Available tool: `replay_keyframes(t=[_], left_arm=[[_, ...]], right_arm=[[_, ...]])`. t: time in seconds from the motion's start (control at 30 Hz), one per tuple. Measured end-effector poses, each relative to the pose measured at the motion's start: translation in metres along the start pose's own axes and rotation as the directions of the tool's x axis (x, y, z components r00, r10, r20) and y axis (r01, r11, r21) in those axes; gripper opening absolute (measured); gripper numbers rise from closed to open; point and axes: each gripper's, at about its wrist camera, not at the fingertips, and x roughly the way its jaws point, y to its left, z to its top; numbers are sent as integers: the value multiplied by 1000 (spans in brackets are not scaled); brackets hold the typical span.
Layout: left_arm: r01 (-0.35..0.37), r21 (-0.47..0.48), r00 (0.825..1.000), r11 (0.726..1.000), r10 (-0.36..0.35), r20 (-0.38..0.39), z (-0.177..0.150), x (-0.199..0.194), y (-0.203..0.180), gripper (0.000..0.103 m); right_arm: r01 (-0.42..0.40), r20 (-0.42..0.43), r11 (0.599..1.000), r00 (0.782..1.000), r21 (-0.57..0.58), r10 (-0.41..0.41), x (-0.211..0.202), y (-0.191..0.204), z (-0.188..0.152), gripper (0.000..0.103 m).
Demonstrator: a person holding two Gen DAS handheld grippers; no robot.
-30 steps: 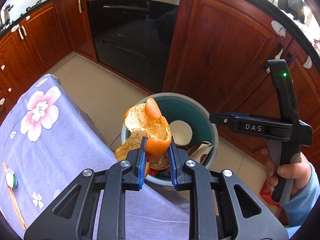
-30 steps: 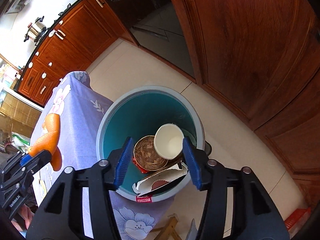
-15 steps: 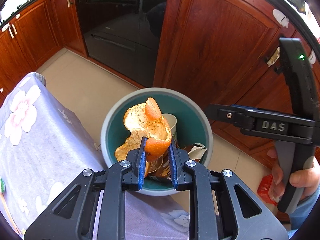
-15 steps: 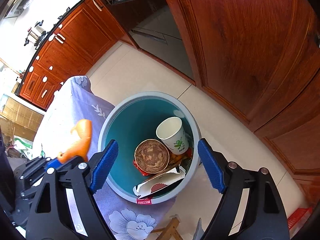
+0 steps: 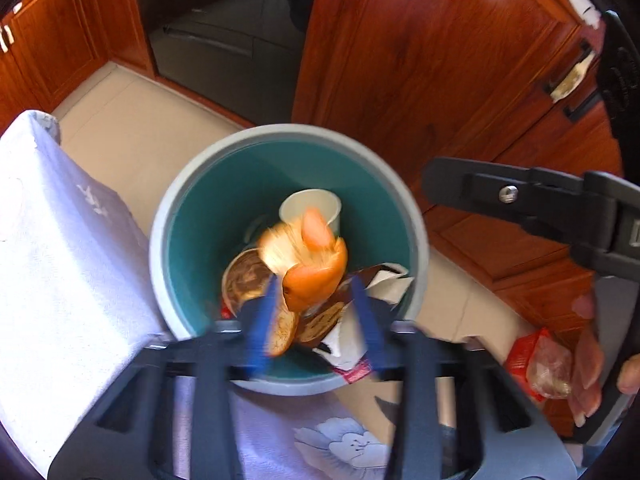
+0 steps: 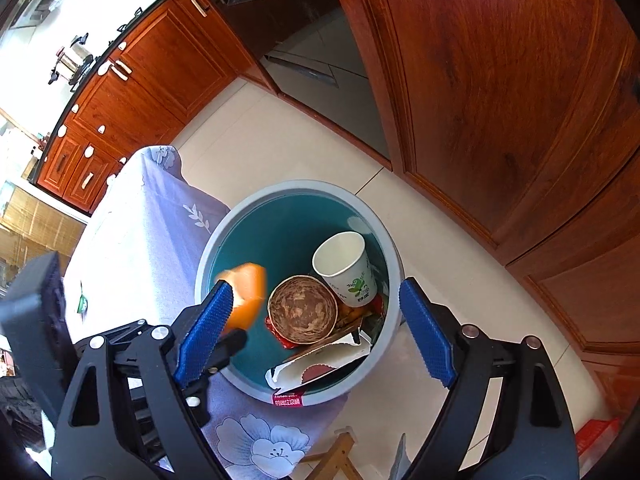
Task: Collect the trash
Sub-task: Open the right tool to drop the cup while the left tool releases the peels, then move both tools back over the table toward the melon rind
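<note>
A round grey bin with a teal inside (image 5: 160, 216) (image 6: 248, 208) stands on the floor by the table. It holds a white paper cup (image 6: 348, 268), a brown-stained bowl (image 6: 302, 310) and a torn carton (image 6: 320, 364). My left gripper (image 5: 316, 312) is over the bin with its jaws spread apart, blurred. An orange peel (image 5: 308, 268) hangs between them above the bin, touching at most the left pad; it also shows in the right wrist view (image 6: 248, 292). My right gripper (image 6: 316, 328) is wide open and empty above the bin.
A table with a lilac flowered cloth (image 5: 60, 264) (image 6: 152, 216) sits left of the bin. Wooden cabinets (image 6: 500, 80) and a dark oven (image 5: 224, 24) stand behind. A red packet (image 5: 528, 356) lies on the tiled floor at right.
My left gripper moved over the bin and its jaws opened, loosening the orange peel. My right gripper has opened wider and stayed above the bin.
</note>
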Motion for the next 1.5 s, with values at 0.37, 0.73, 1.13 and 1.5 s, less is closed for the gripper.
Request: replay_keyframes(t=[0.37,0.73,1.13,1.5], left_arm=[[-66,-51,996,996,69,60,-3,-29,15,73],[-89,-72,991,993,96,98,-15,-57,22,73],[-140,-143,975,980,161,154,-52,-106,62,73],[-167,-272,957,948,222,186,-109,-148,127,73]], right_arm=[[-1,-2,1000,1000,-4,1,-1,8,-2,81],[-7,10,999,1000,-39,7,-11,33,-8,82],[-35,30,993,999,-113,39,-24,94,-29,82],[-62,5,969,998,-238,65,-23,184,-54,82]])
